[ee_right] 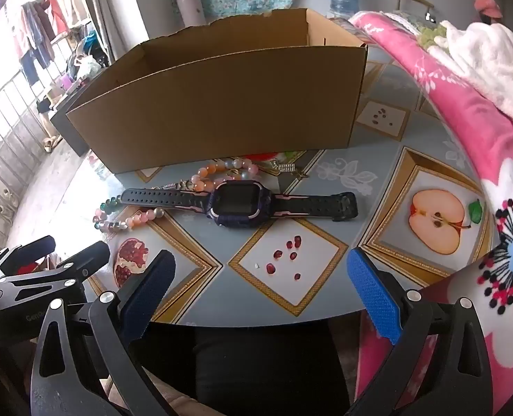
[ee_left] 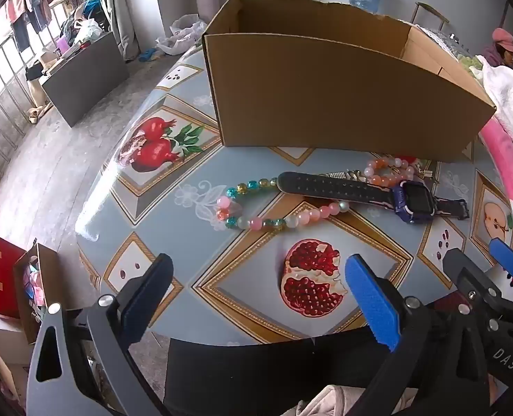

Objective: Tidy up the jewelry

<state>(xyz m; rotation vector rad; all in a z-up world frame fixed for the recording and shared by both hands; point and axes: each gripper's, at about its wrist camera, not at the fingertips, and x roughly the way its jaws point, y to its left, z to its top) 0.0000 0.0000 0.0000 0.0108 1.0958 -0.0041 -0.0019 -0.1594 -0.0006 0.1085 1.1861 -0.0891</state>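
An open cardboard box (ee_left: 325,93) stands at the back of the table; it also shows in the right wrist view (ee_right: 222,111). In front of it lie a dark blue smartwatch (ee_left: 412,201) (ee_right: 237,202), a multicoloured bead necklace (ee_left: 256,222) (ee_right: 131,220), a peach bead bracelet (ee_left: 390,171) (ee_right: 222,170) and a small metal chain (ee_right: 286,167). My left gripper (ee_left: 256,294) is open and empty near the table's front edge. My right gripper (ee_right: 260,294) is open and empty, to the right of the left one.
The round table (ee_right: 360,180) has a fruit-patterned cover. A pink floral blanket (ee_right: 481,145) with a white cloth (ee_right: 492,66) lies along the right side. A red bag (ee_left: 5,277) and boxes stand on the floor at the left.
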